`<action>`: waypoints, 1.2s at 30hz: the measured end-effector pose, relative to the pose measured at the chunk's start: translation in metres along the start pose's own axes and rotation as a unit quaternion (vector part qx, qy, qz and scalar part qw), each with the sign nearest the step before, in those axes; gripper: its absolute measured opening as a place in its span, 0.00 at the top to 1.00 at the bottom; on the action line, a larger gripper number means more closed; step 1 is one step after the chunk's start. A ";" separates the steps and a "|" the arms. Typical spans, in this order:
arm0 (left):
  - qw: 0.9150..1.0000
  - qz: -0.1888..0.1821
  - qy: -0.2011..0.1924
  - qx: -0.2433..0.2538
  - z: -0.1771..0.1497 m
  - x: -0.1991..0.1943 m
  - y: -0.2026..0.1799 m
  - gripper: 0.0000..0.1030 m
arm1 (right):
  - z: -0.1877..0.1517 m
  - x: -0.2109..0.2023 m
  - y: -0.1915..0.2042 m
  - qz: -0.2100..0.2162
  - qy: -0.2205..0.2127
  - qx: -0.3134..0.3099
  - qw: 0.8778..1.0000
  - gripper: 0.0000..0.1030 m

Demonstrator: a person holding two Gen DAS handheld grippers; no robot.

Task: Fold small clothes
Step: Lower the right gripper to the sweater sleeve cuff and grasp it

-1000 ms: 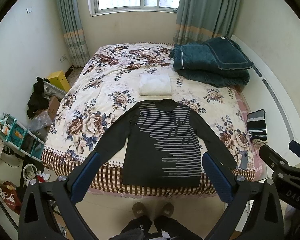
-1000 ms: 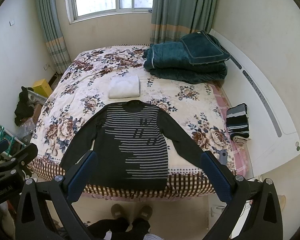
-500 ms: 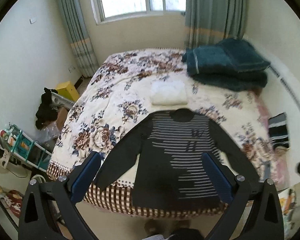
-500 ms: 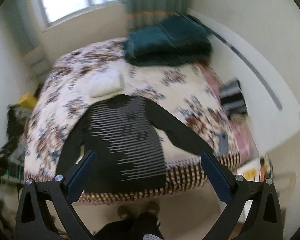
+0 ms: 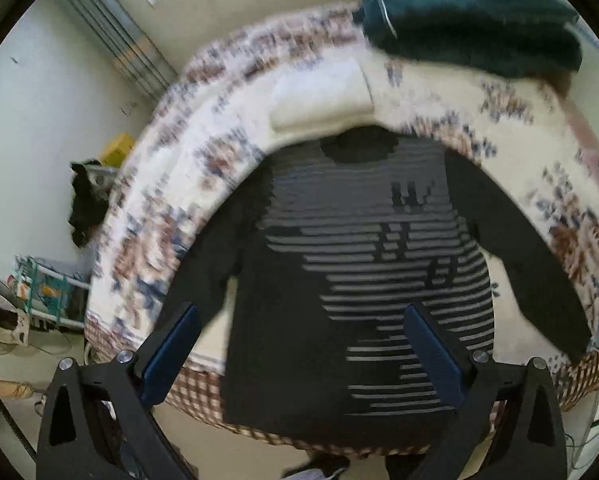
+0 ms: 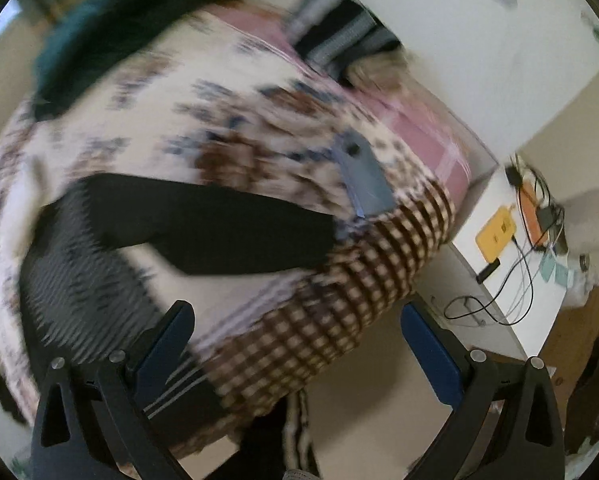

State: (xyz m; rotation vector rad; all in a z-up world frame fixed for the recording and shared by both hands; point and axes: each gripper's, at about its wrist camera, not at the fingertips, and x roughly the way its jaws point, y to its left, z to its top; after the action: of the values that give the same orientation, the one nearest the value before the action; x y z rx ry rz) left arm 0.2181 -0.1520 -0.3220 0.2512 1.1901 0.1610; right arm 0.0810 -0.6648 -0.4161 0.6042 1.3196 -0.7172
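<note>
A dark sweater with grey stripes lies flat, sleeves spread, on the floral bedspread, its hem at the bed's near edge. My left gripper is open and empty, hovering over the sweater's lower left part. In the right wrist view the sweater's right sleeve stretches toward the bed's corner. My right gripper is open and empty, above the checked bed edge near that sleeve's cuff. Both views are blurred.
A folded white garment and teal blankets lie farther up the bed. A phone rests by the sleeve's cuff. A striped folded item sits at the bed's right side. A white stand with cables is to the right.
Both grippers have moved forward and down toward the bed. The right one has swung right toward the sleeve and bed corner. Both stay open.
</note>
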 end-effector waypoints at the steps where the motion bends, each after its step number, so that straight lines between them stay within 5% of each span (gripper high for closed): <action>1: 1.000 0.003 0.015 0.003 0.000 0.017 -0.013 0.00 | 0.005 0.025 -0.009 -0.004 0.009 0.013 1.000 0.00; 7: 0.997 0.032 0.061 0.025 0.001 0.095 -0.061 0.00 | 0.033 0.176 -0.053 0.003 0.074 0.100 0.992 0.05; 12: 0.994 0.039 0.087 0.049 0.006 0.149 -0.093 0.00 | 0.033 0.247 -0.052 0.023 0.101 0.150 0.983 0.07; 15: 0.992 0.038 0.098 0.066 0.006 0.176 -0.109 0.00 | 0.034 0.275 -0.044 0.037 0.110 0.168 0.979 0.20; 16: 0.992 0.038 0.101 0.070 0.005 0.183 -0.113 0.00 | 0.033 0.278 -0.043 0.043 0.108 0.181 0.977 0.32; 17: 0.991 0.037 0.104 0.072 0.005 0.186 -0.116 0.00 | 0.032 0.277 -0.043 0.050 0.098 0.191 0.975 0.63; 19: 0.991 0.030 0.107 0.073 0.006 0.192 -0.122 0.00 | 0.032 0.267 -0.044 0.045 0.082 0.196 0.976 0.97; 23: 0.992 0.013 0.103 0.074 0.012 0.191 -0.132 0.00 | 0.045 0.224 -0.055 0.046 0.029 0.201 0.978 1.00; 26: 0.993 0.001 0.096 0.073 0.018 0.191 -0.138 0.00 | 0.068 0.200 -0.060 -0.016 -0.025 0.185 0.982 1.00; 28: 0.993 -0.004 0.097 0.074 0.021 0.192 -0.142 0.00 | 0.088 0.210 -0.075 -0.013 -0.005 0.186 0.983 1.00; 30: 0.993 -0.009 0.099 0.071 0.022 0.194 -0.143 0.00 | 0.094 0.223 -0.083 0.052 0.039 0.215 0.974 0.96; 32: 0.992 -0.011 0.100 0.070 0.021 0.196 -0.143 0.00 | 0.090 0.229 -0.085 0.081 0.064 0.223 0.969 0.59; 33: 0.992 -0.011 0.103 0.070 0.021 0.199 -0.143 0.00 | 0.084 0.231 -0.081 0.102 0.069 0.230 0.965 0.49; 34: 0.992 -0.010 0.106 0.068 0.020 0.202 -0.142 0.00 | 0.073 0.234 -0.078 0.117 0.079 0.246 0.959 0.40; 36: 0.992 -0.008 0.113 0.063 0.018 0.206 -0.139 0.00 | 0.051 0.244 -0.075 0.136 0.101 0.283 0.944 0.40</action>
State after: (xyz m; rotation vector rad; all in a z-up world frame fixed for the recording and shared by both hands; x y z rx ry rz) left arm 0.3089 -0.2349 -0.5392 0.3406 1.4284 0.1023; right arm 0.0803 -0.7818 -0.6482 1.3267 1.1772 -0.8225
